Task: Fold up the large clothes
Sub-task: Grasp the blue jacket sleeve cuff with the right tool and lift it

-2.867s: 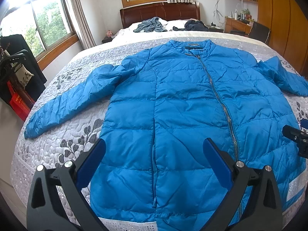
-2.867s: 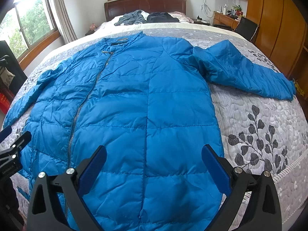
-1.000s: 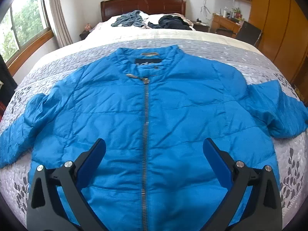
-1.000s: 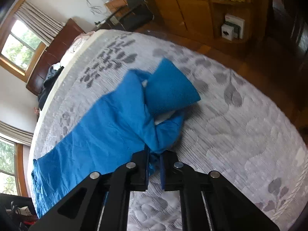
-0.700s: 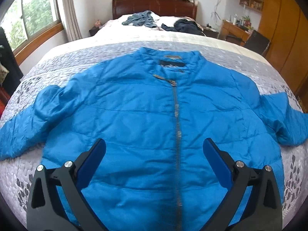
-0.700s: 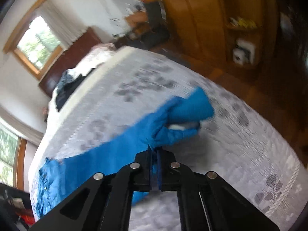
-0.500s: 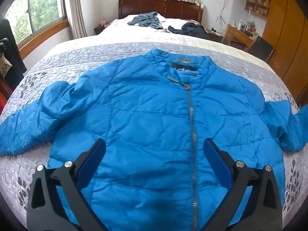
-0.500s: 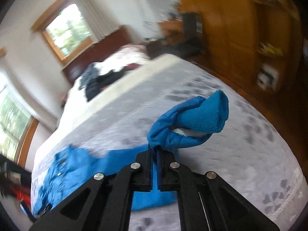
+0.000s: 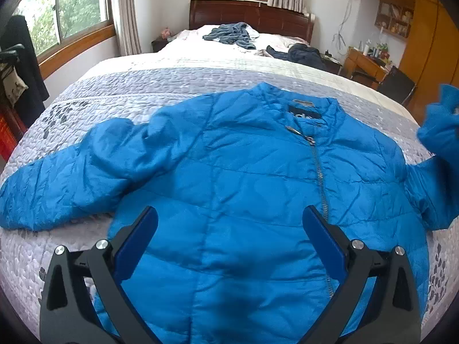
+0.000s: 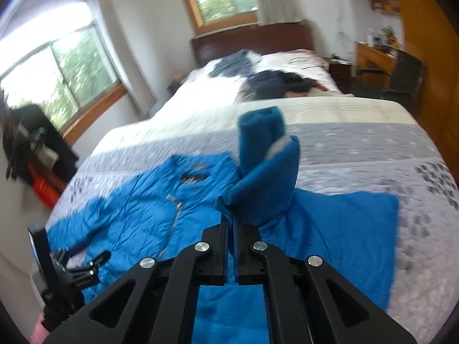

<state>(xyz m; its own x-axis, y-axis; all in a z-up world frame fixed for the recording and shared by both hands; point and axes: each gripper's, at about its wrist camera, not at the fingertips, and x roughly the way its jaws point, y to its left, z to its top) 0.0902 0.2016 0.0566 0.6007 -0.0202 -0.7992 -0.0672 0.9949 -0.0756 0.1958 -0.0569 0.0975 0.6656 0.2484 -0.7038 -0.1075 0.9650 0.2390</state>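
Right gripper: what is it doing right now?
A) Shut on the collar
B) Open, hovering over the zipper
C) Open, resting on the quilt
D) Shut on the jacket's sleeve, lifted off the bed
D. The right gripper has its jaws closed on the sleeve, whose cuff end stands up above the jacket and the bed.

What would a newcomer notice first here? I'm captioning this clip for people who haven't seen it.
A bright blue puffer jacket lies zipped and face up across the grey quilted bed, filling most of the left wrist view. Its sleeve is lifted above the jacket, pinched in the shut right hand-held gripper. The left hand-held gripper hovers open above the jacket's front.
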